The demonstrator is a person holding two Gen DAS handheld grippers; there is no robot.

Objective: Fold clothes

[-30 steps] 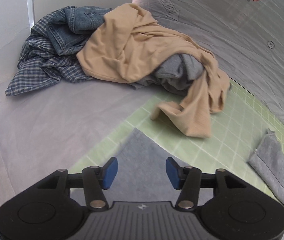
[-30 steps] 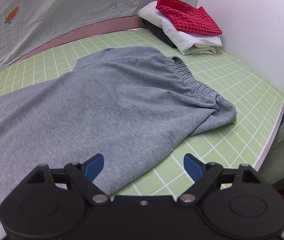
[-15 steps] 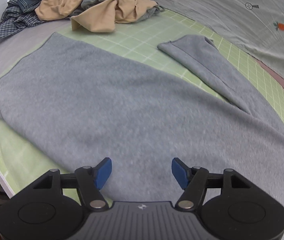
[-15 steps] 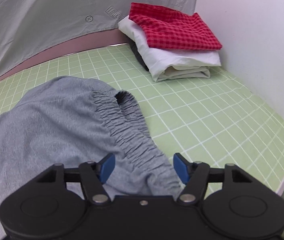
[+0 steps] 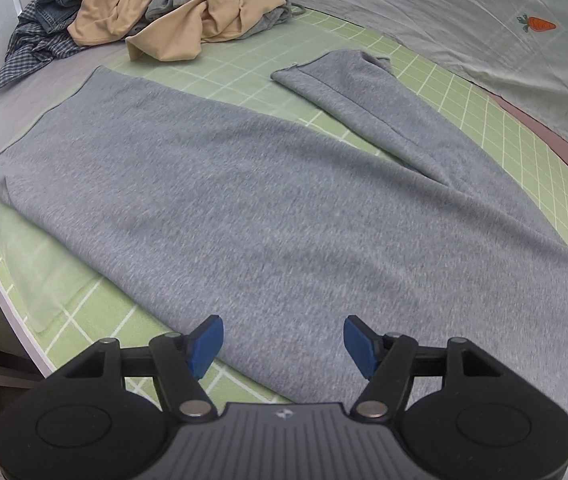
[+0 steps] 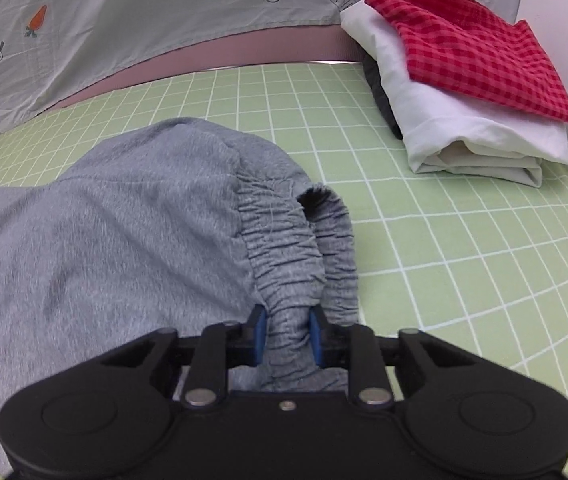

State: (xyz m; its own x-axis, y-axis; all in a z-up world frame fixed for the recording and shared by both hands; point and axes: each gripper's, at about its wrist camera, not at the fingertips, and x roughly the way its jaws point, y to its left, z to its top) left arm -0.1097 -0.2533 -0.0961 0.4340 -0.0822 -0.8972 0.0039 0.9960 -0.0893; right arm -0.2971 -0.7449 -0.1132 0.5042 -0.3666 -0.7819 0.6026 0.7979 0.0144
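Lying near tabletop (image 5: 11, 284) edge: trousers (image 5: 267, 208). Pinching waistband (image 6: 292, 248): right hand-held gripper (image 6: 287, 340). Hovering spread: left hand-held gripper (image 5: 281, 346).

My right gripper (image 6: 287, 334) is pinched down, its 2 blue pads pressed close against a bunched fold of the grey sweatpants (image 6: 131, 248) at the elastic waistband, which stands up between them. The tool sits low, aimed forward and slightly down. My left gripper (image 5: 281, 344) is spread wide, its 2 blue pads well apart with nothing between them. It is aimed forward and down over the cloth; I cannot tell whether the tips touch it.
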